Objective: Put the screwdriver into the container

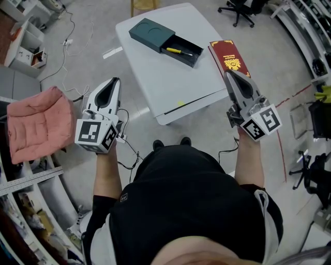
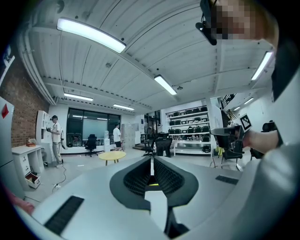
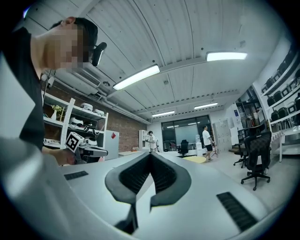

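Note:
A dark green container (image 1: 152, 34) sits on the white table (image 1: 170, 88) with its drawer (image 1: 182, 52) pulled out to the right. The yellow-handled screwdriver (image 1: 180, 51) lies inside that drawer. My left gripper (image 1: 115, 80) is held off the table's left side, shut and holding nothing. Over the table's right corner my right gripper (image 1: 228, 73) is also shut and holds nothing. In the left gripper view the left gripper (image 2: 151, 160) faces the room, jaws closed together. The right gripper (image 3: 151, 155) shows the same in the right gripper view. Neither gripper view shows the table.
A red book (image 1: 230, 57) lies on the table's right edge, just beyond the right gripper. A pink cushion (image 1: 36, 124) rests at the left, with cables (image 1: 67, 46) on the floor. Office chairs (image 1: 240, 9) stand at the back right. People (image 2: 56, 133) stand far off.

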`<state>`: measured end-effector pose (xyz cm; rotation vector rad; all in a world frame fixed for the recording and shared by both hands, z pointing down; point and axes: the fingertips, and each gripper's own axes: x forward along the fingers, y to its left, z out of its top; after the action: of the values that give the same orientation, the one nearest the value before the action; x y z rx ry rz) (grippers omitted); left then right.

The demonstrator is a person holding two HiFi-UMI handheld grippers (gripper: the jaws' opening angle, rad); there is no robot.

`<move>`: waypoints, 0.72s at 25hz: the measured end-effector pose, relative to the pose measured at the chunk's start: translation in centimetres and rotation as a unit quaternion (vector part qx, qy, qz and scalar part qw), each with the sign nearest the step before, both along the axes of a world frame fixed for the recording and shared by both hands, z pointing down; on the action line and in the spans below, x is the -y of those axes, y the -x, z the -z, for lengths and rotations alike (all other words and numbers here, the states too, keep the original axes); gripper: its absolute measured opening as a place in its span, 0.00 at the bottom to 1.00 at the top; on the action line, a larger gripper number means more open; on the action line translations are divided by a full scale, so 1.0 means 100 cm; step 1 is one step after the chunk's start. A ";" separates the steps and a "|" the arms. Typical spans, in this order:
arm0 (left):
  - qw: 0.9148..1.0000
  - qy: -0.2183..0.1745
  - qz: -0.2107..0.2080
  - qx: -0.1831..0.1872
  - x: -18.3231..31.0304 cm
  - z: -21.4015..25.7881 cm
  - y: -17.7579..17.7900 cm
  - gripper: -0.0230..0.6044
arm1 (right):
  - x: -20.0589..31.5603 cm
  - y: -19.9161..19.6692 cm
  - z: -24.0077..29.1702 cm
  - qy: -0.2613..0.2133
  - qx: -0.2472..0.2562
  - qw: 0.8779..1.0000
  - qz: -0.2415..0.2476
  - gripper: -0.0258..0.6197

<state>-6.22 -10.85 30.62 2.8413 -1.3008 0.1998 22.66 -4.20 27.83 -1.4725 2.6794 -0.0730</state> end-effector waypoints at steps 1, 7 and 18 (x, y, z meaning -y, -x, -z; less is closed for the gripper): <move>1.000 0.001 -0.001 0.000 0.000 0.000 0.000 0.09 | 0.000 0.000 0.000 0.000 0.000 1.000 0.000 0.09; 1.000 0.002 -0.002 0.000 -0.001 0.000 -0.001 0.09 | 0.000 0.001 0.001 0.001 0.001 1.000 0.002 0.09; 1.000 0.005 -0.002 -0.001 -0.003 -0.003 0.000 0.09 | 0.000 0.003 0.000 0.003 0.005 1.000 0.004 0.09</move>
<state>-6.19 -10.59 30.87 2.8350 -1.2914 0.2022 22.38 -4.20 27.81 -1.4605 2.6793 -0.0892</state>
